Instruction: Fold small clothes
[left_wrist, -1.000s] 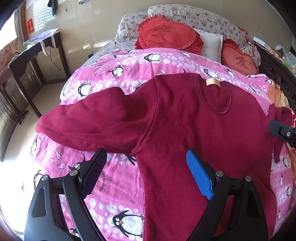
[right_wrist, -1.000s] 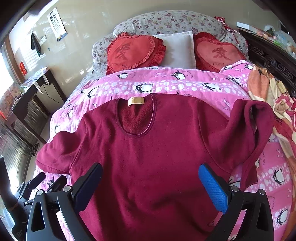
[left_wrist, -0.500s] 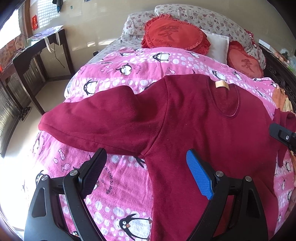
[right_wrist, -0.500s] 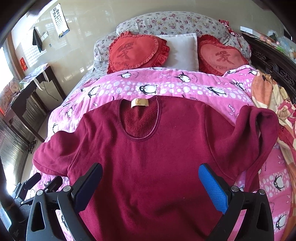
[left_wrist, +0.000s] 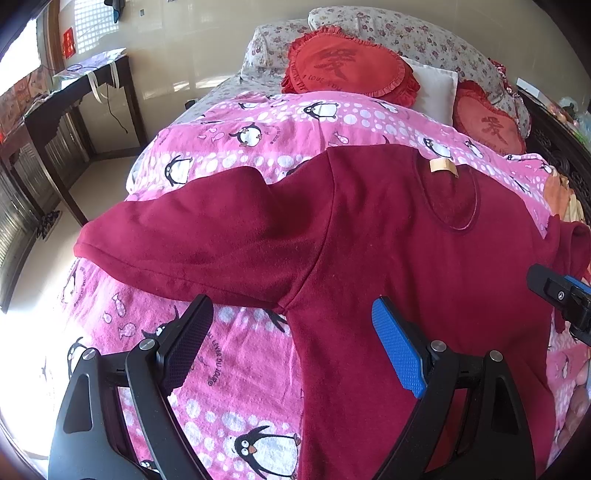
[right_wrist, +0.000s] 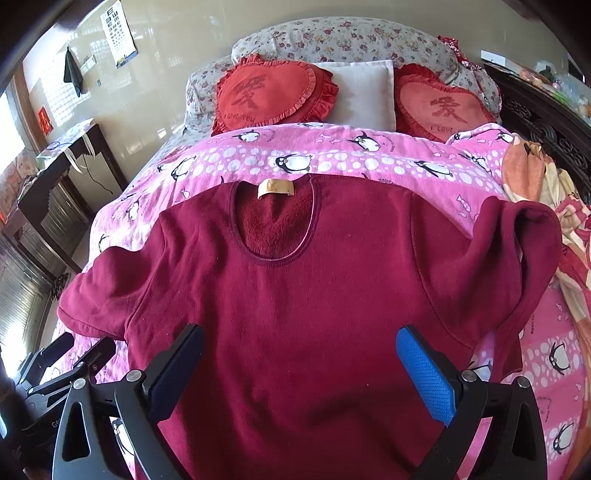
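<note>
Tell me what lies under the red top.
The red top lies on the pink penguin blanket. Whatever the blanket hides directly beneath the top cannot be seen.

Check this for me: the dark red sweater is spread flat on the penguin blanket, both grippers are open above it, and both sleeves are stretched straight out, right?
Not quite. The sweater's right sleeve is doubled back on itself, as the right wrist view shows; only the left sleeve lies straight. The penguin blanket and the open left gripper and right gripper are as stated.
</note>
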